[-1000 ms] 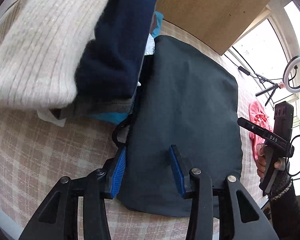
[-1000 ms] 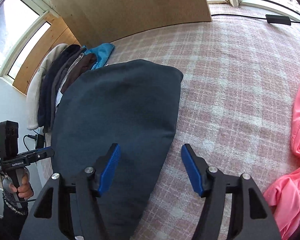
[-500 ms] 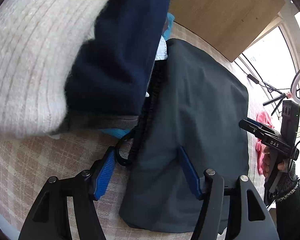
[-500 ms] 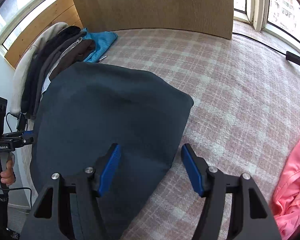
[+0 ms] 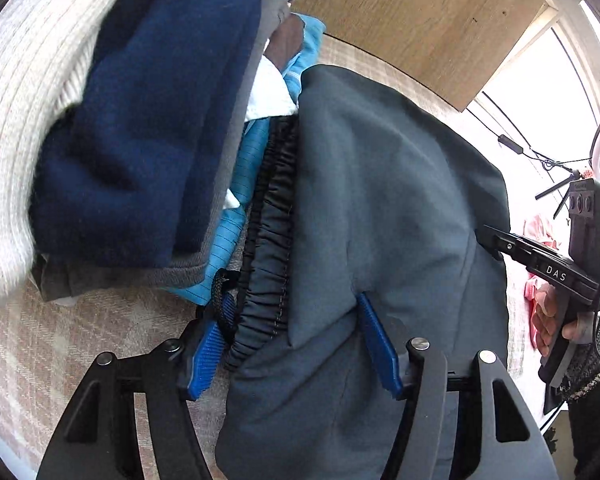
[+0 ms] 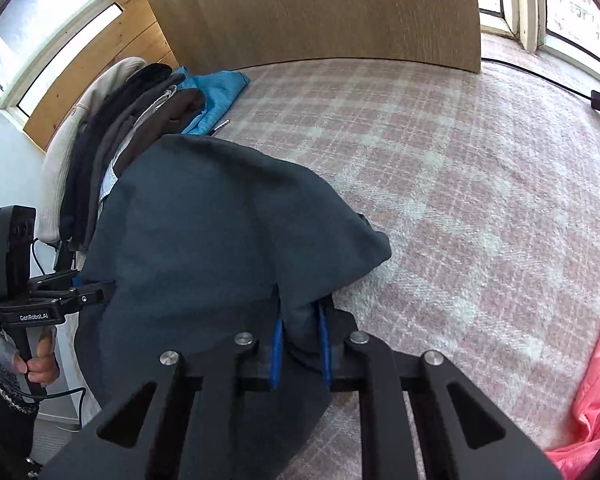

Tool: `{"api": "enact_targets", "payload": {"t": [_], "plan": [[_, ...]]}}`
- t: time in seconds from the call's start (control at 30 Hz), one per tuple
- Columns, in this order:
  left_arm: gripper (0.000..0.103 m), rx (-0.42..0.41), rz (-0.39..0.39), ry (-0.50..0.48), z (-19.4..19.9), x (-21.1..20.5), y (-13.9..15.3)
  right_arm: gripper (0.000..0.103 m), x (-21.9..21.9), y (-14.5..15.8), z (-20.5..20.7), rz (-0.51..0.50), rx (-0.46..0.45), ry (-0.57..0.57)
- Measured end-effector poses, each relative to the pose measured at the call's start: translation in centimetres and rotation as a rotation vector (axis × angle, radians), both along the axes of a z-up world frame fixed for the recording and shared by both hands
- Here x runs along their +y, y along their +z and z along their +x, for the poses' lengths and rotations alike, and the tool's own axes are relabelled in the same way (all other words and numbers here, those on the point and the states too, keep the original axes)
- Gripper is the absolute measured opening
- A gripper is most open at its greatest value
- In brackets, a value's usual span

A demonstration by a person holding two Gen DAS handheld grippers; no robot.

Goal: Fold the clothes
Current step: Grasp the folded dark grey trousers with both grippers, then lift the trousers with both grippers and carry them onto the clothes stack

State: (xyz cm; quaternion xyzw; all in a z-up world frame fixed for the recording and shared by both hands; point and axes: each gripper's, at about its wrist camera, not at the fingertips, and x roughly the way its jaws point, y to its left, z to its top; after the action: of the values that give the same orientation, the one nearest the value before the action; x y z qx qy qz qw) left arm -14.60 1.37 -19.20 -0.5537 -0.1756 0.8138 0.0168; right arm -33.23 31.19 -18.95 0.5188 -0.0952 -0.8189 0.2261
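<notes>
Folded dark grey trousers [image 5: 380, 208] lie on the pink plaid bed cover [image 6: 460, 184]; they also show in the right wrist view [image 6: 204, 232]. My left gripper [image 5: 296, 344] is open, its blue pads straddling the black elastic waistband [image 5: 272, 240] and the cloth beside it. My right gripper [image 6: 302, 344] is shut on the trousers' near edge, bunched between its pads. The other hand-held gripper shows at each view's side.
A stack of folded clothes [image 5: 132, 120], cream, navy, grey and blue, lies right beside the trousers; it also shows in the right wrist view [image 6: 112, 132]. A pink garment [image 6: 596, 392] lies at the right. A wooden board [image 6: 320, 12] stands behind. A black cable [image 6: 560, 84] runs along the window side.
Both grippers moved in toward the trousers. The right gripper closed on the trousers' edge. The left gripper stayed open and now straddles the waistband.
</notes>
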Motion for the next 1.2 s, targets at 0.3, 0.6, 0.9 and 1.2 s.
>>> {"api": "enact_targets", "payload": {"t": [0.3,0.6,0.9,1.2], "plan": [[0.021,0.068,0.169,0.101,1.8,-1.2,1.0,0.010,-0.4,3.1,0.9,-0.103,0.058,-0.014],[0.034,0.036,0.152,0.114,2.5,-0.6,-0.1,0.010,0.7,6.8,2.0,-0.092,0.104,-0.015],[0.030,0.093,0.118,0.092,0.7,2.2,-1.3,0.010,1.4,4.2,1.1,-0.072,0.036,-0.055],[0.011,0.168,0.208,0.057,2.8,4.0,2.9,0.010,1.9,9.1,3.3,-0.057,0.131,-0.056]]}}
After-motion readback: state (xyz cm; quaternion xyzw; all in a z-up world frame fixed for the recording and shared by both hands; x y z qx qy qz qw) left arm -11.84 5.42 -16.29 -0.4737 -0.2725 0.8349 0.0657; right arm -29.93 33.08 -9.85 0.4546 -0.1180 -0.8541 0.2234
